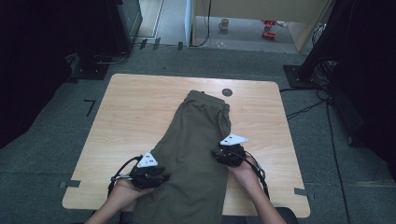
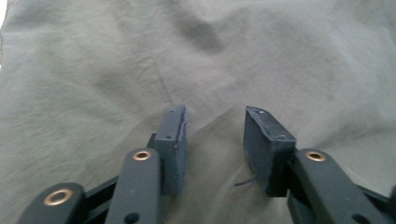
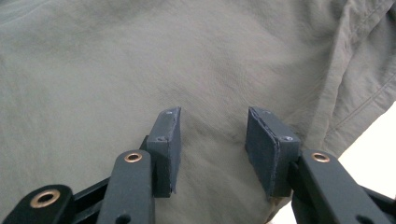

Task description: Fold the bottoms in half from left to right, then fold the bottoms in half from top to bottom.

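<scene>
I see the desk (image 1: 126, 107) carrying olive trousers (image 1: 196, 140) laid lengthwise down its middle, waistband near the far edge, legs running off the near edge. My left gripper (image 1: 156, 177) sits on the cloth's left side, jaws parted over flat fabric, pinching nothing. My right gripper (image 1: 224, 154) hangs released at the cloth's right side.

Olive trousers (image 1: 196, 140) flat on table (image 1: 130, 107).

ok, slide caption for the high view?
Both grippers, left and right, rest on olive trousers spread on a wooden table.
</scene>
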Demonstrator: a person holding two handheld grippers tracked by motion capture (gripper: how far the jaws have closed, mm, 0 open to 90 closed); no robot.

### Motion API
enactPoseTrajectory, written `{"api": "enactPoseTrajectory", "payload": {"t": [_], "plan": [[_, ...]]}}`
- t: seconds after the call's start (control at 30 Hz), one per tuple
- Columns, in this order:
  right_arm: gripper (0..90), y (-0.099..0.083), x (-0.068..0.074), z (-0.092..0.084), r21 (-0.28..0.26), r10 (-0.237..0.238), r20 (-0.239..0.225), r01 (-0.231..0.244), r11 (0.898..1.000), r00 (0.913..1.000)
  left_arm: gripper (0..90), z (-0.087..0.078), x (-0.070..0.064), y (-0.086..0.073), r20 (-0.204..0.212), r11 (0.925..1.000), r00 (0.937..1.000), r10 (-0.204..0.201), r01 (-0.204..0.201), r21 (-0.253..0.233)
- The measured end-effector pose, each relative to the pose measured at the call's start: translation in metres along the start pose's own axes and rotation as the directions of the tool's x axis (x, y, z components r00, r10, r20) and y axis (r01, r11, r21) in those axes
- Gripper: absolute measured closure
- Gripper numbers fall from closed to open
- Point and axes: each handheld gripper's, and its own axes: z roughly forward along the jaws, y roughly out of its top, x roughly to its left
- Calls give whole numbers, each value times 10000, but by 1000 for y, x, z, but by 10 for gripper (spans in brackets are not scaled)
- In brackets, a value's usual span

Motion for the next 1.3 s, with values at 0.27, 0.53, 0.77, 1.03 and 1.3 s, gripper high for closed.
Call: {"api": "enactPoseTrajectory", "payload": {"t": [0.27,0.53,0.77,1.03,1.3], "plan": [[513,5,-7,-2,-67,587,-283,-589,9982,9979,498,-4,11,7,57,9997,10000,59,-57,-233],[475,10,-14,-7,-566,835,109,-828,9950,9964,473,-5,31,23,-100,9983,9998,160,-166,-553],[468,21,-22,-2,-592,1025,331,-1004,9932,9942,463,-1,53,44,-259,9963,9997,4,-26,-862],[441,28,-32,4,-419,1331,317,-1318,9904,9906,463,11,80,65,-96,9965,9998,-182,174,-821],[449,36,-45,2,-402,1358,608,-1335,9902,9889,466,22,101,87,-111,9975,9997,-212,204,-677]]}}
